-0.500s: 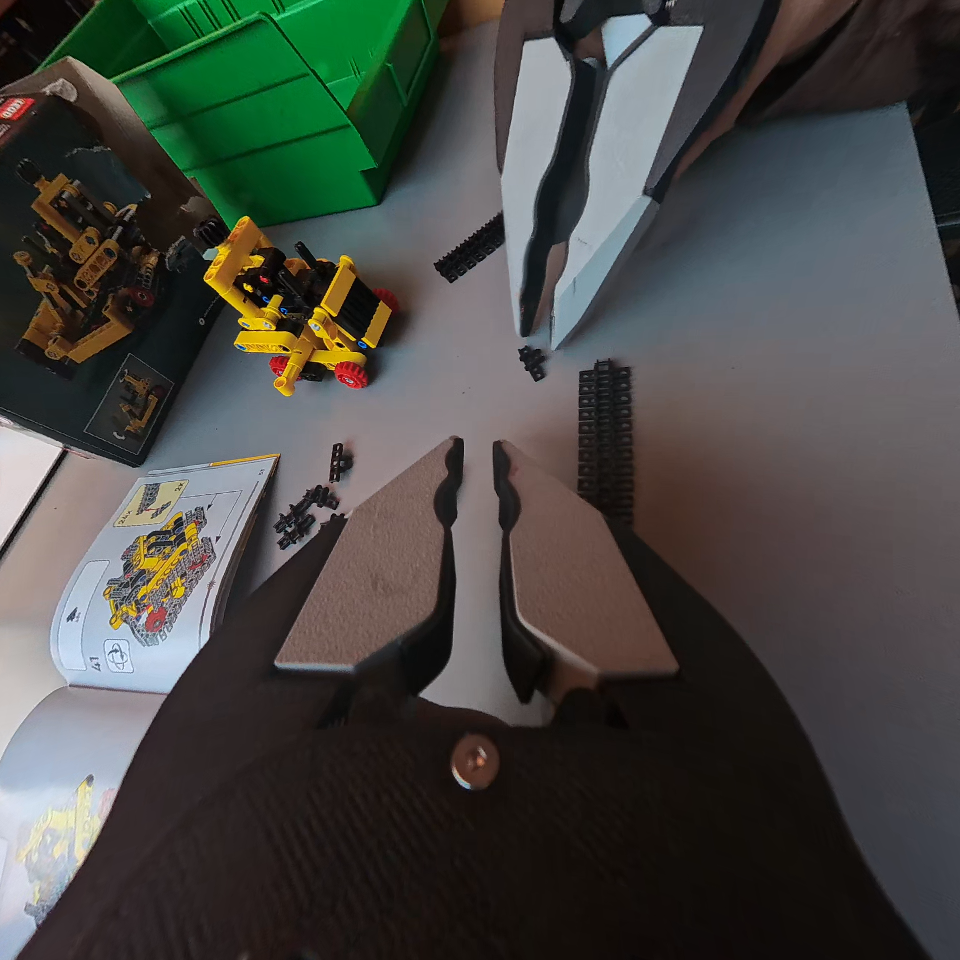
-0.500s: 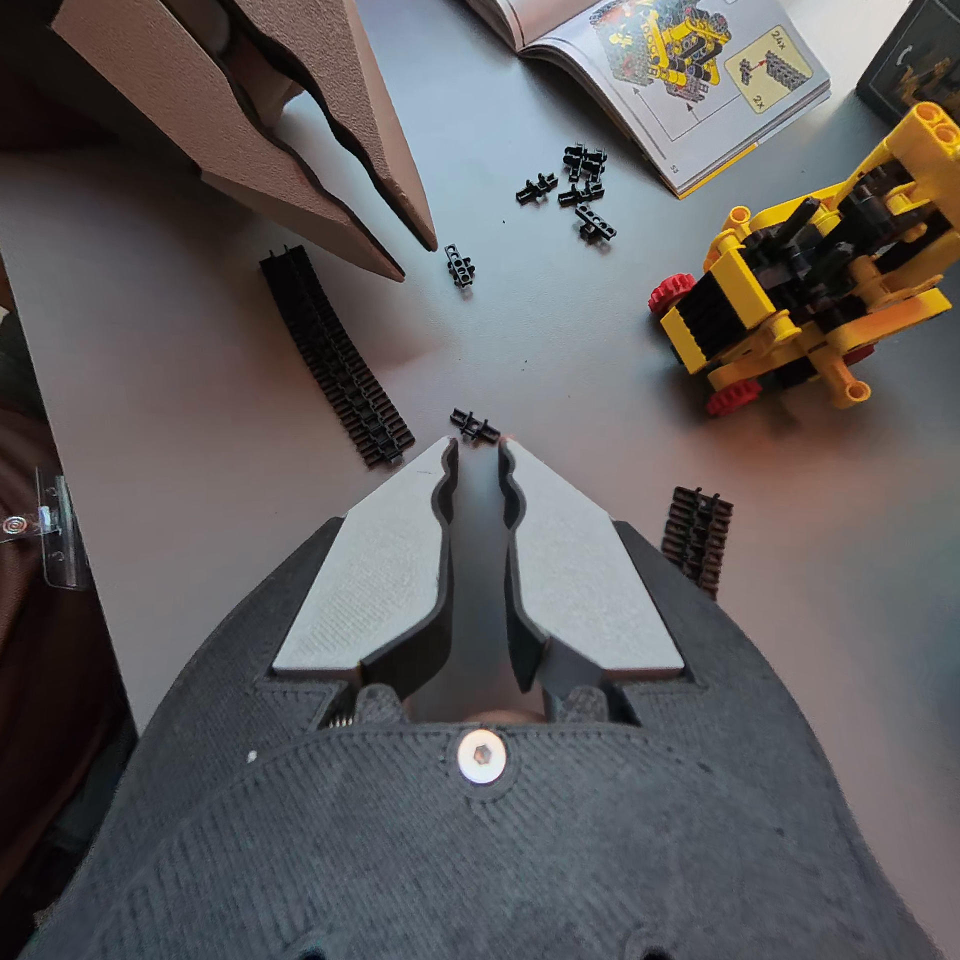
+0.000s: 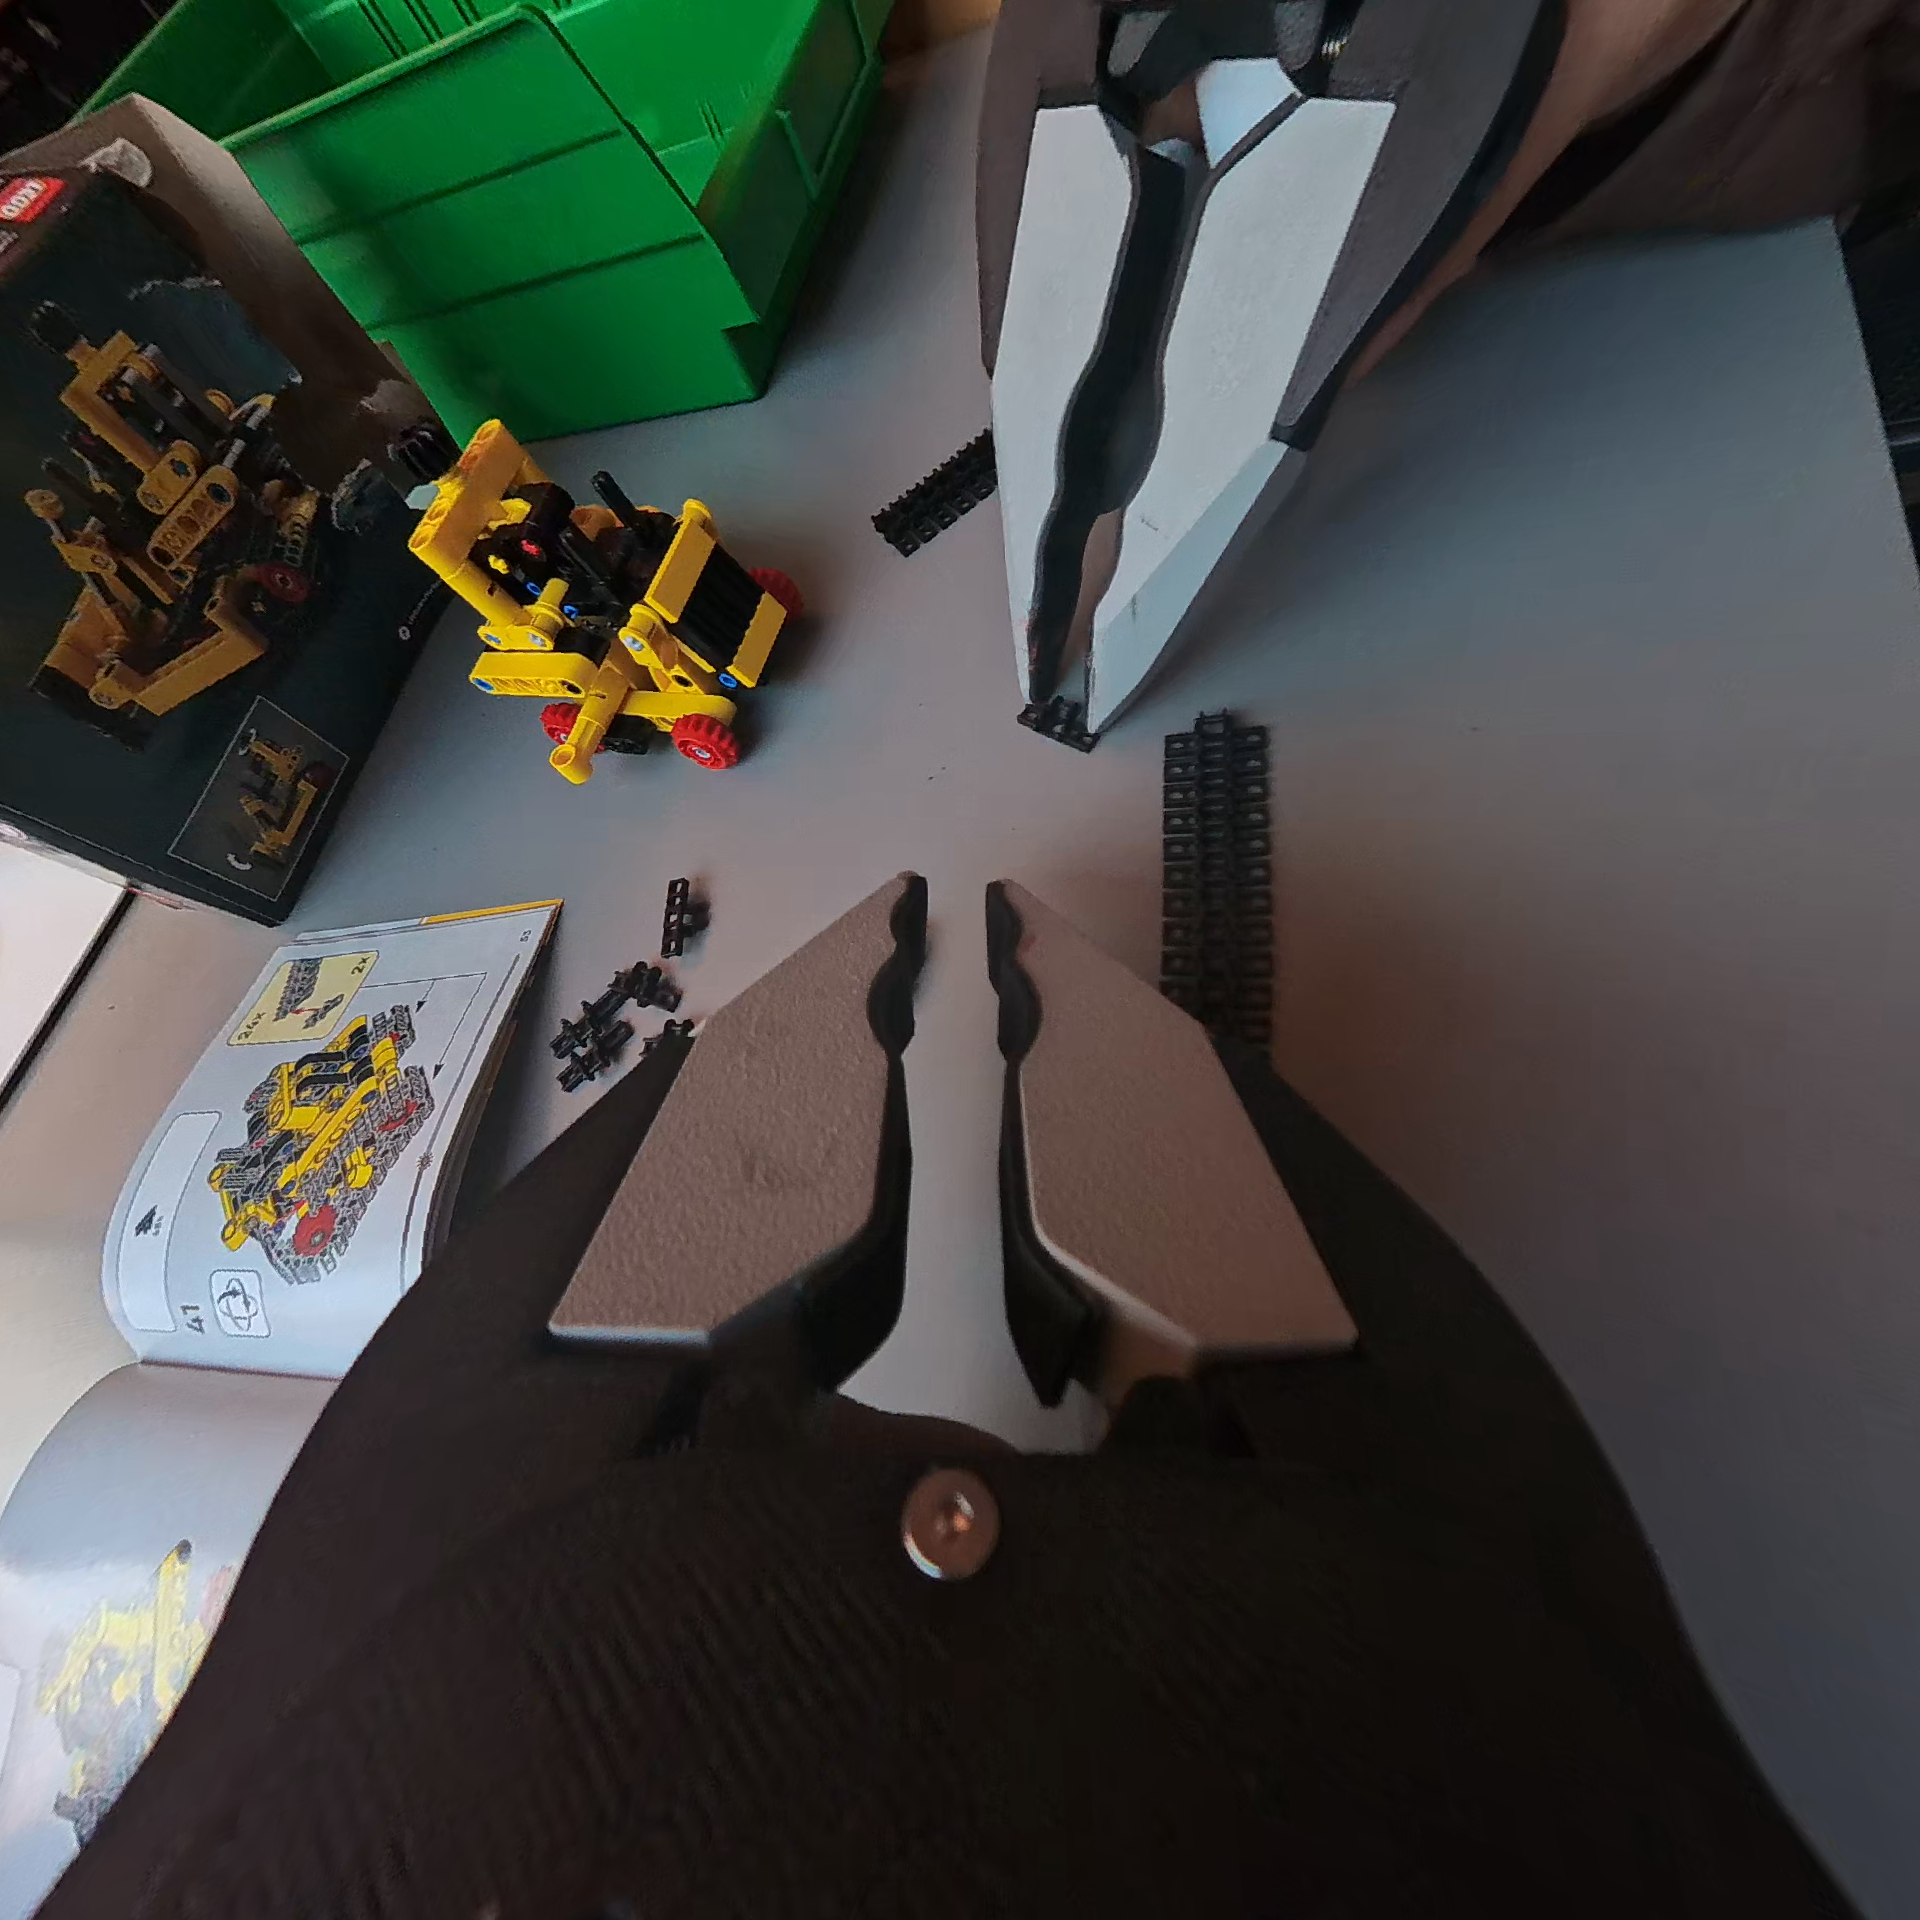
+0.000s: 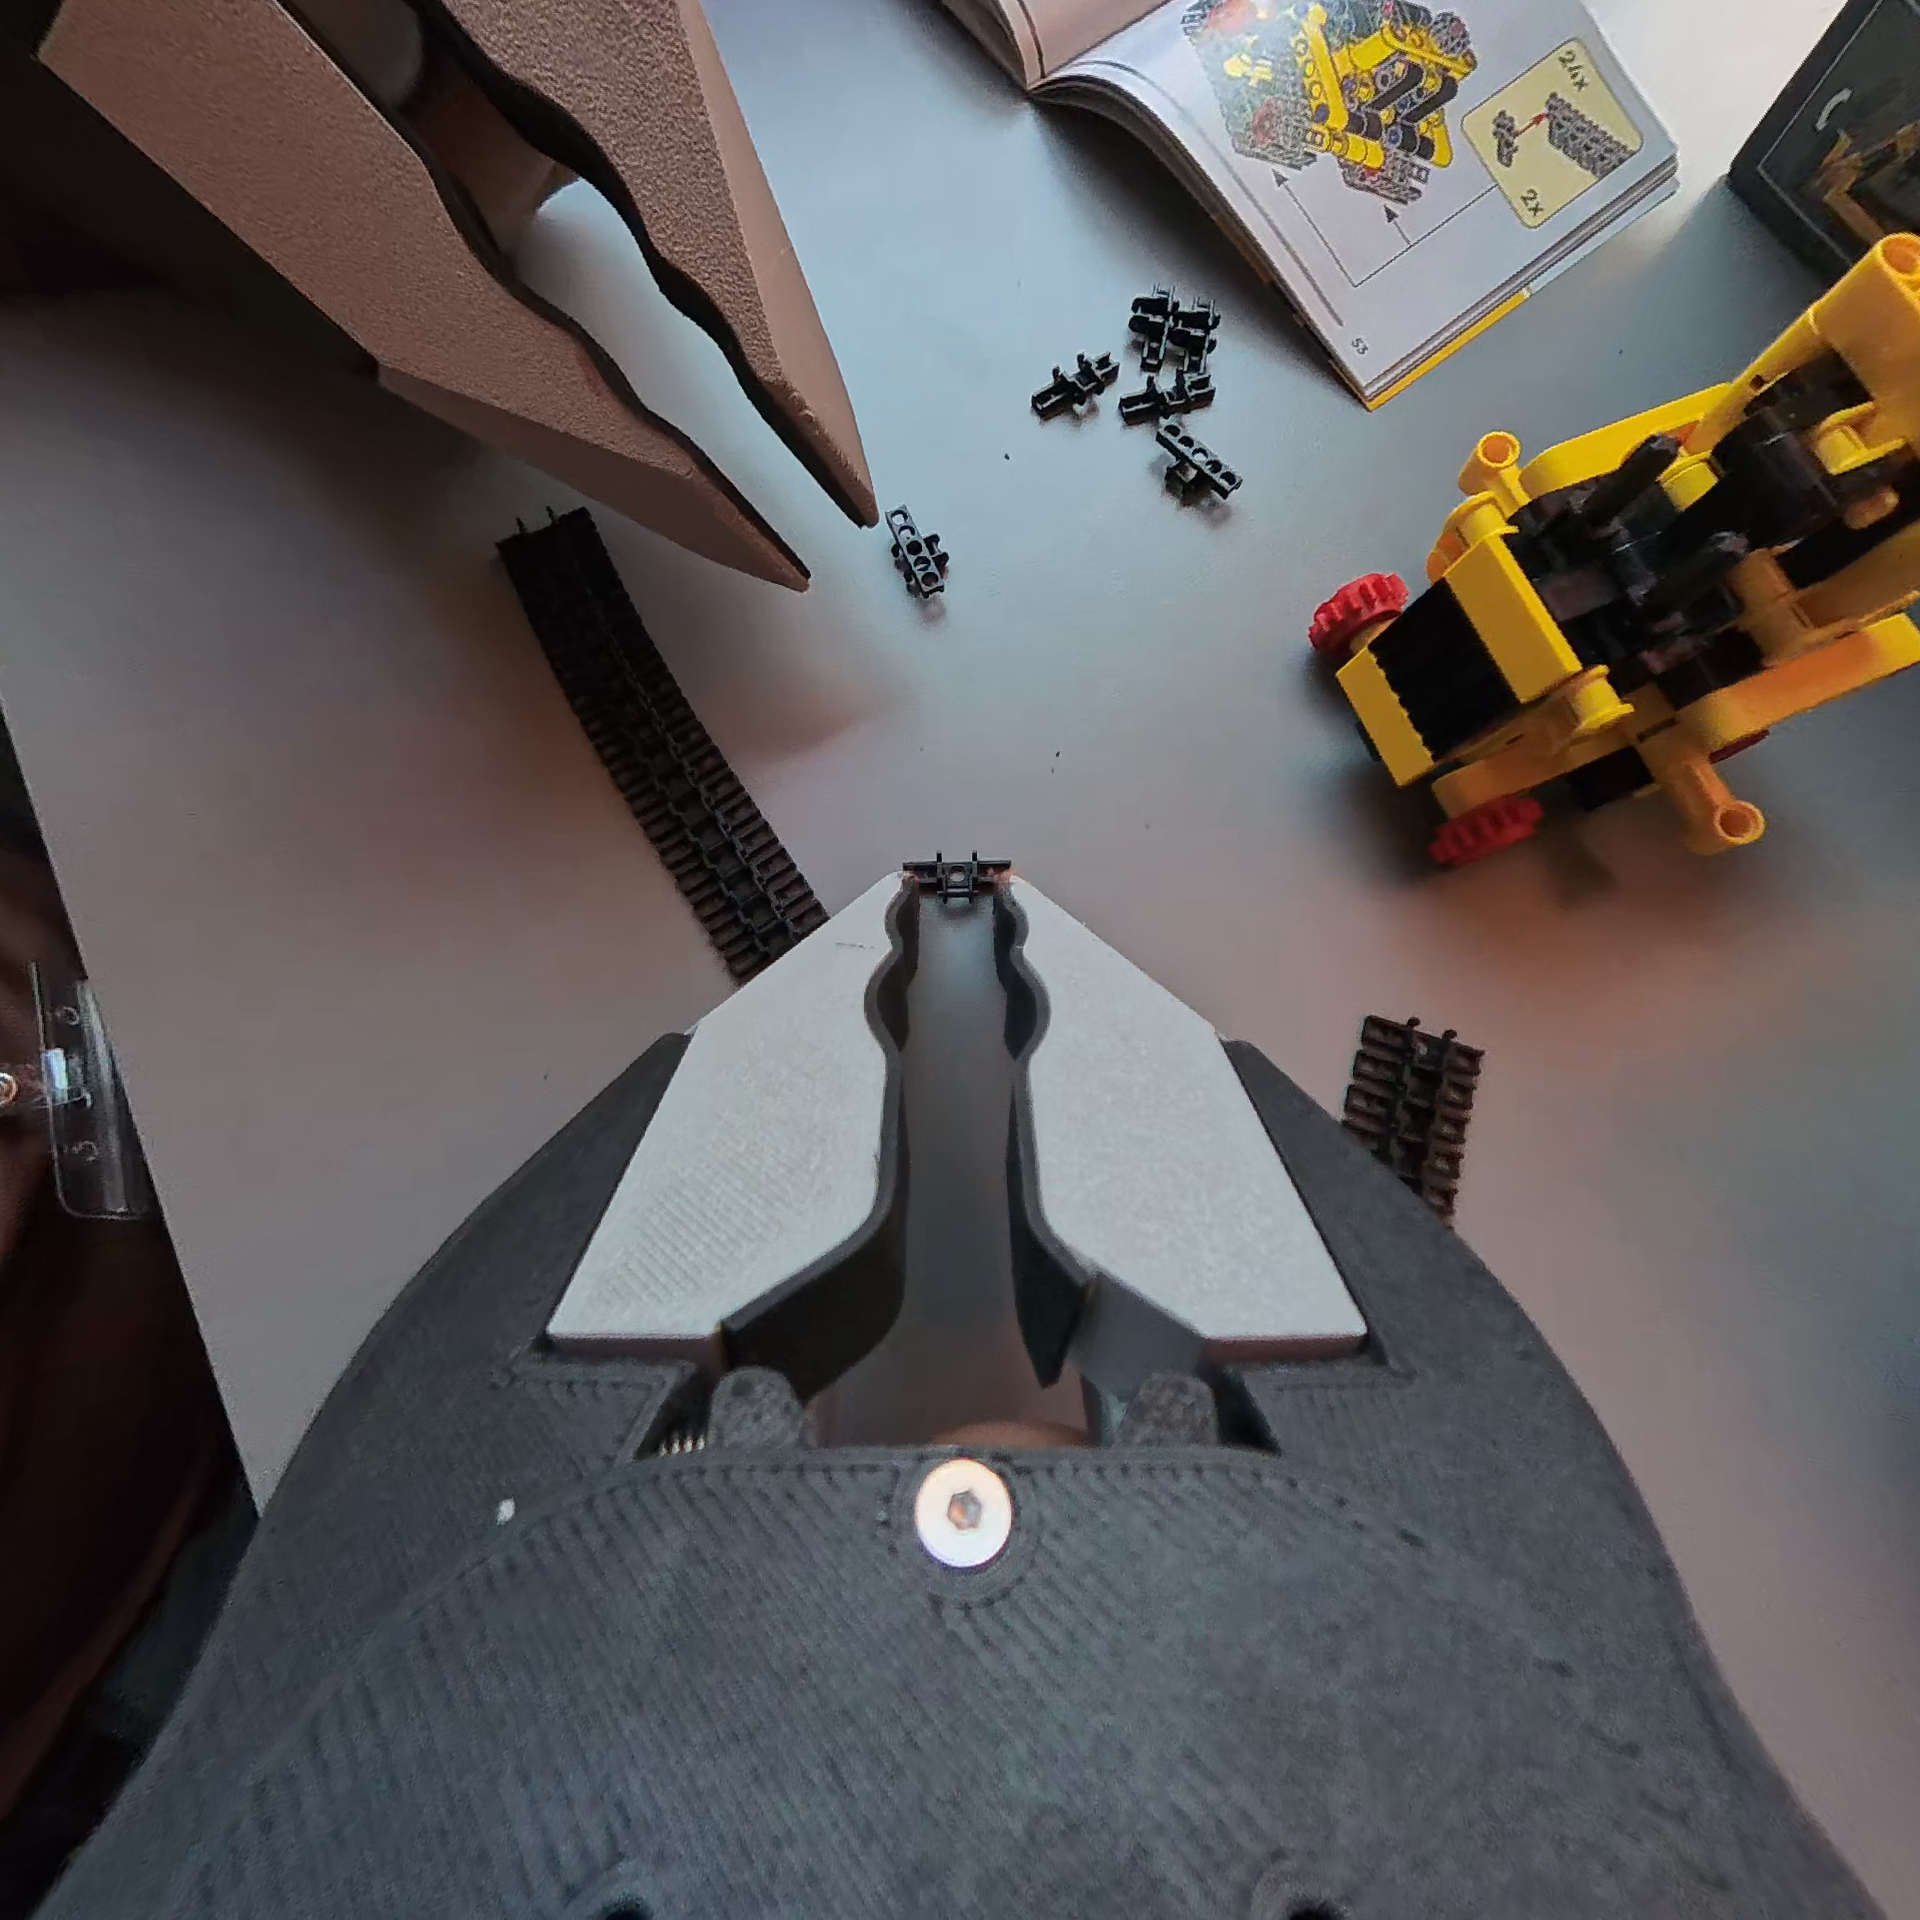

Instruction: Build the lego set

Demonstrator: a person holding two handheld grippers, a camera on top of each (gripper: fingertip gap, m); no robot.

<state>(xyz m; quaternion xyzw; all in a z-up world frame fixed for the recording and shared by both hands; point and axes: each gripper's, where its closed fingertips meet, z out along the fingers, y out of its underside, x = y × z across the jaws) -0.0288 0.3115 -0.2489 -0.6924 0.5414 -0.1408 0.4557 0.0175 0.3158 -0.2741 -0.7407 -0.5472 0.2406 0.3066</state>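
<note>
The yellow vehicle (image 4: 1621, 644) stands largely built, off to the front-right of the right gripper (image 4: 956, 883), whose tips pinch a single black track link (image 4: 956, 876) at the table. The long track strip (image 4: 665, 748) lies just to its left, a short strip (image 4: 1408, 1112) to its right, and loose links (image 4: 1169, 384) ahead, so the tracks remain unfinished and unfitted. The left gripper (image 3: 951, 899) hovers slightly parted, holding nothing.
</note>
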